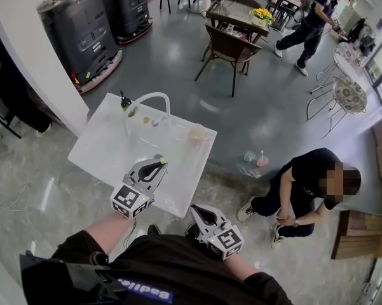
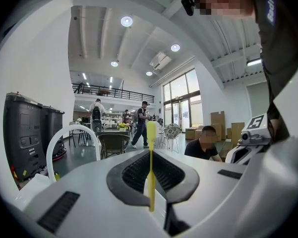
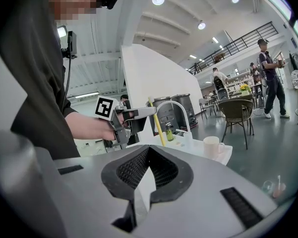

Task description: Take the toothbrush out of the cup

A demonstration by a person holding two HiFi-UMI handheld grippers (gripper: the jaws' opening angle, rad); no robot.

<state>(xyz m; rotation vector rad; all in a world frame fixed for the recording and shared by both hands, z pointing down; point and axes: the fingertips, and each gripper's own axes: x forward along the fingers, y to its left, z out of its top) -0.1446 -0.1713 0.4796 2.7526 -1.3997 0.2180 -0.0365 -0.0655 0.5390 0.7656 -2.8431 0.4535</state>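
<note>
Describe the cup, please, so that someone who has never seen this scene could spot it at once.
Start at the white table before the person. Right of the arched white tap in the head view, near the table's right edge, stands the cup. It is a cream mug with a handle, unlike the small green bottle left of the tap.

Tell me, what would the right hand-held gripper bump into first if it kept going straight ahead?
Probably the thin yellow plastic toothbrush clamped in the left hand-held gripper, though depth is hard to judge.
</note>
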